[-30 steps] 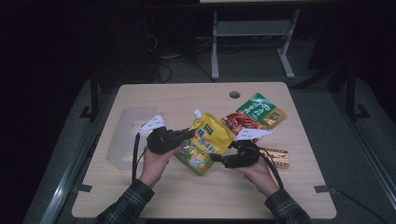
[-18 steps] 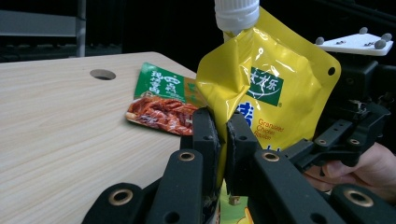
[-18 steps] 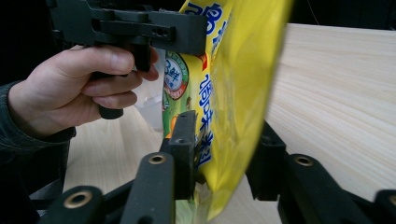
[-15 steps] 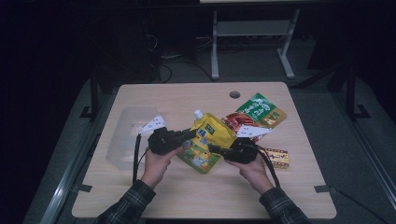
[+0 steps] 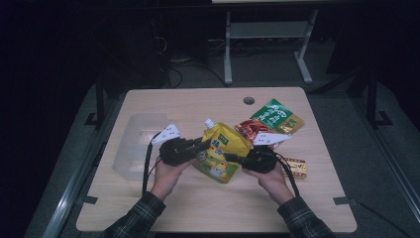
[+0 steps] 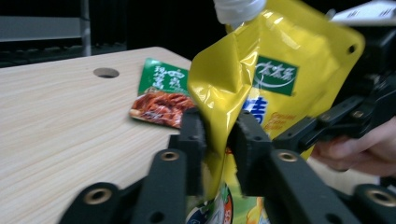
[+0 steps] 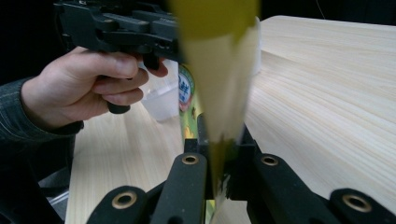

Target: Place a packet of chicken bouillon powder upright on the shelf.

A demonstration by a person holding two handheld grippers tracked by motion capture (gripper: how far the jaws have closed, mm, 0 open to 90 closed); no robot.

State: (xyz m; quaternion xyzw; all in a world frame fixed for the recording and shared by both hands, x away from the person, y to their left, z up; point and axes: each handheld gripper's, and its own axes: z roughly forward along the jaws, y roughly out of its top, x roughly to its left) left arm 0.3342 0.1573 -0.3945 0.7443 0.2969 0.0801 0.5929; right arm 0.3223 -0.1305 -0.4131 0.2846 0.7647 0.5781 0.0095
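A yellow spouted pouch (image 5: 223, 151) with a white cap (image 5: 209, 123) is held up over the table between both grippers. My left gripper (image 5: 205, 145) grips its left edge. In the left gripper view the crumpled foil (image 6: 280, 70) sits between the pads of my left gripper (image 6: 219, 140). These jaws have just been opening a little, but the pads still touch the pouch. My right gripper (image 5: 233, 158) comes in from the right, and its jaws have just been closing. In the right gripper view my right gripper (image 7: 218, 149) is pinched on the pouch's thin edge (image 7: 219, 93).
A green snack packet (image 5: 276, 115) and a red one (image 5: 250, 129) lie at the table's back right. A small gold-brown bar (image 5: 296, 167) lies by the right hand. A clear plastic container (image 5: 133, 144) stands at the left. The wooden table (image 5: 198, 208) has a cable hole (image 5: 248, 100).
The right gripper's jaws have closed onto the pouch's right edge. Both hands stay where they were, and the pouch hangs between them as before.
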